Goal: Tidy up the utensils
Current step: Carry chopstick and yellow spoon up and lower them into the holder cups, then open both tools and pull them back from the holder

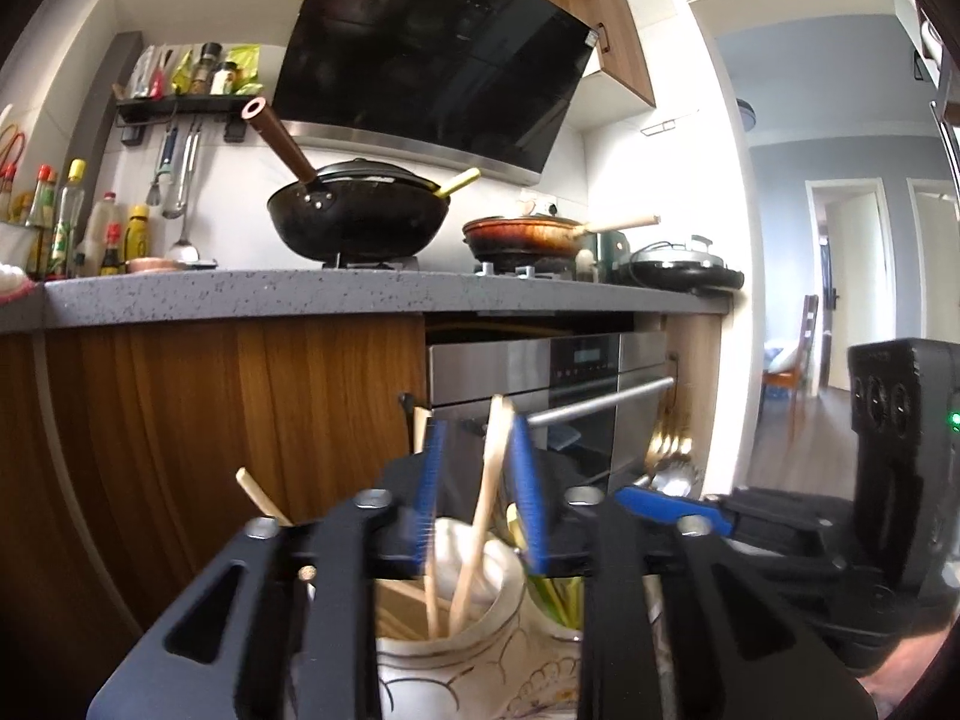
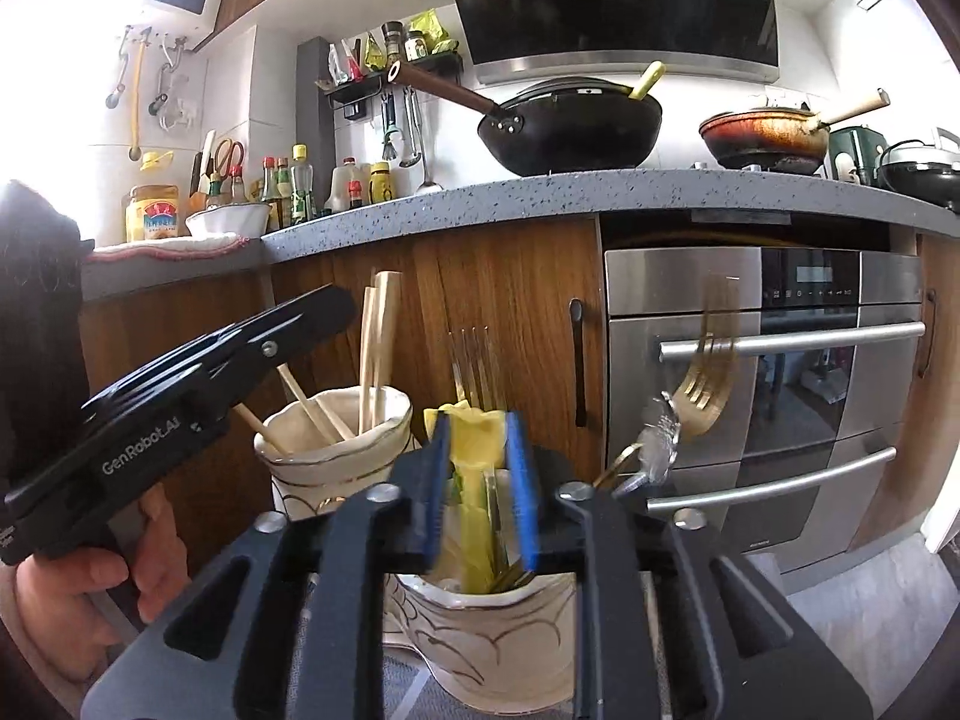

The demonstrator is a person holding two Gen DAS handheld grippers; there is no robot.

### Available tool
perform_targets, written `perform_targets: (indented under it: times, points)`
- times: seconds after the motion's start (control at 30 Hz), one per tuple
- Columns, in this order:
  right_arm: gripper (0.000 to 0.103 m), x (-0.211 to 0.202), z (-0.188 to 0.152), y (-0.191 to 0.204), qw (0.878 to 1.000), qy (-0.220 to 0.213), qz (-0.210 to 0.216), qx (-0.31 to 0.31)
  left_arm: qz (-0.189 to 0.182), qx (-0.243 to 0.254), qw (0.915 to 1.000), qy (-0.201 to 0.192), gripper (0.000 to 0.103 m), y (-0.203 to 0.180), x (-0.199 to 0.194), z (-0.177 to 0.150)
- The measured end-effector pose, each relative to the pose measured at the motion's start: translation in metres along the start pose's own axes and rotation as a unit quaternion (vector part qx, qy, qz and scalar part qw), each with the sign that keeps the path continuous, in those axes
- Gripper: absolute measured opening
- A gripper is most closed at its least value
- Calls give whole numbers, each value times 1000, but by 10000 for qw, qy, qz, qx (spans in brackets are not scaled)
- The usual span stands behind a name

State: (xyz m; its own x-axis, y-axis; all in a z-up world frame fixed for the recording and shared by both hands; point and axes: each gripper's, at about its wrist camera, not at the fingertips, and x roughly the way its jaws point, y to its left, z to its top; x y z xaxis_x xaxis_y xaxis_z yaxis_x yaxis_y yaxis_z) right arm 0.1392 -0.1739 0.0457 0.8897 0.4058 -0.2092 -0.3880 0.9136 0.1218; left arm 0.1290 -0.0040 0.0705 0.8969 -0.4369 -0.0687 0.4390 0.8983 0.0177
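Observation:
Two white patterned ceramic holders stand side by side low in front of the cabinets. My left gripper (image 1: pixel 477 495) is over the left holder (image 1: pixel 444 654), which holds wooden chopsticks (image 1: pixel 480 516); one chopstick leans between its blue pads, which stand apart. My right gripper (image 2: pixel 478 492) is over the right holder (image 2: pixel 492 630), its blue pads close on either side of a yellow-handled utensil (image 2: pixel 474 438). Forks (image 2: pixel 477 360) stand in that holder. A gold fork (image 2: pixel 708 384) and a silver utensil (image 2: pixel 657 438) stick out to its right. The left holder (image 2: pixel 336 456) also shows in the right wrist view.
A grey counter (image 1: pixel 300 294) carries a black wok (image 1: pixel 360 216), a brown pan (image 1: pixel 522 237), and bottles (image 1: pixel 66 228). Wooden cabinets (image 1: pixel 240 420) and a steel oven (image 2: pixel 768 372) stand behind the holders. A doorway (image 1: pixel 840 300) opens at the right.

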Motion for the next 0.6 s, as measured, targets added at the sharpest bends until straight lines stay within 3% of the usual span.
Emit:
perform_targets:
  times: [0.4,0.6]
  points:
    - [30,-64,1,1,9995,-296,-92,89,-2,131,9993,-360,46,-18,-43,34]
    - [31,-87,-9,2,9995,-199,-218,118,33,167,9995,-277,50,-27,-84,24]
